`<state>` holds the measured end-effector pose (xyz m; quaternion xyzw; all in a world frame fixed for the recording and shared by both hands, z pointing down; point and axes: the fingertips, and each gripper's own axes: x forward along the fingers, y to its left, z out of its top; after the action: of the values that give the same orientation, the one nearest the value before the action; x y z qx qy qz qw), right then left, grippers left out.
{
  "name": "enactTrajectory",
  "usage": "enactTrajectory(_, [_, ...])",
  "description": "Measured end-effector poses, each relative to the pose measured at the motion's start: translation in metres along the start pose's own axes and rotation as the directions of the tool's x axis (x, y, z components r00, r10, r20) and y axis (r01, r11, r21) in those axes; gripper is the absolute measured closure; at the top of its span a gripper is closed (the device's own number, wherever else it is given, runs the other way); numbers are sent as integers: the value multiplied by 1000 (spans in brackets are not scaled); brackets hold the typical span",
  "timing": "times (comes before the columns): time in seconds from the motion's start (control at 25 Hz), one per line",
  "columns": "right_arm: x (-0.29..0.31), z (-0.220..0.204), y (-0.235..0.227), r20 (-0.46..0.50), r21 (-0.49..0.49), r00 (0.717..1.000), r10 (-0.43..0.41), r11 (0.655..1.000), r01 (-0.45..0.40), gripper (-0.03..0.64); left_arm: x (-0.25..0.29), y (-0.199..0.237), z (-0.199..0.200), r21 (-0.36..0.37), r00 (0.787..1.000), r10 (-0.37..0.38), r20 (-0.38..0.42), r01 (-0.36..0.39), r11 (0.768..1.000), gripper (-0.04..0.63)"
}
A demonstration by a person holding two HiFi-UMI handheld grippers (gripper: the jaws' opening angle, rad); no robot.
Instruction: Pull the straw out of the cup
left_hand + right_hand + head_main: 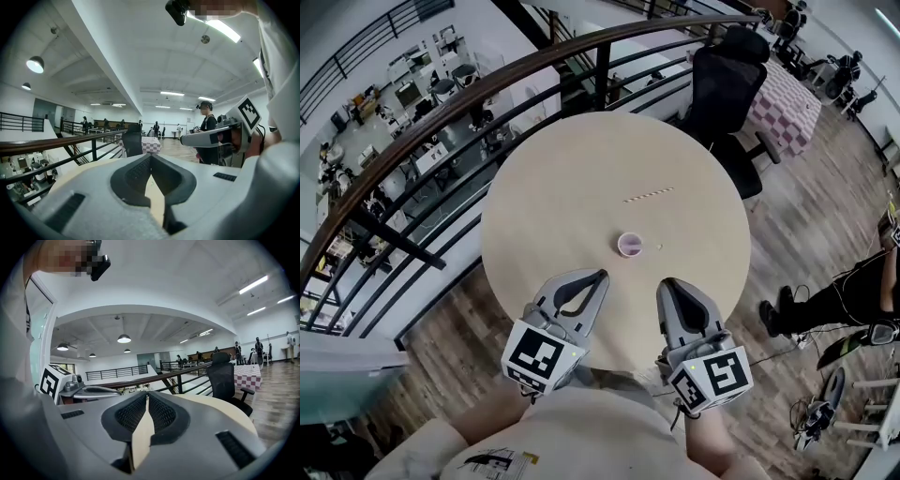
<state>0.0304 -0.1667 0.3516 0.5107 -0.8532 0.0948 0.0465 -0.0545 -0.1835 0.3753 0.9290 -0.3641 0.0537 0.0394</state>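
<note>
A small pink cup stands upright near the middle of the round wooden table. A striped straw lies flat on the table beyond the cup, apart from it. My left gripper is over the table's near edge, left of the cup, shut and empty. My right gripper sits beside it to the right, also shut with nothing held. In the left gripper view the jaws meet at the tips; in the right gripper view the jaws meet too. Neither gripper view shows the cup or the straw.
A small pale speck lies right of the cup. A black office chair stands at the table's far right. A dark railing curves along the table's left and far sides. A person is on the floor at the right.
</note>
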Motion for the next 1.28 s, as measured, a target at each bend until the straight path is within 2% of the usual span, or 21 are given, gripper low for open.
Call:
enactTrajectory(0.12, [-5,0,-5,-8,-4,1000,22,1000,-22,587,0,-5,-4,-26,999,33,-14,-33,999,583])
enactTrajectory(0.44, [-11,-11,-41,-9,10,1000,18,1000,-18,586,23,-21,-3,13,999,32,-31,-31,999,583])
enactTrajectory(0.6, [-5,-24,-58,-65,0,997,49,999,-49,583,46,-27,-9,34,999,21,-45,-20,999,583])
enactTrajectory(0.72, [1,-31,-66,-102,-20,993,63,998,-65,512,60,-26,-15,56,998,22,-57,-18,998,583])
enactTrajectory(0.8, [8,-34,-72,-114,-28,992,61,998,-64,502,69,-22,-19,57,997,27,-69,-23,998,583])
enactTrajectory(1.28, [67,-84,-127,-207,-27,977,50,998,-57,500,117,7,-68,-6,984,40,-175,-42,999,583])
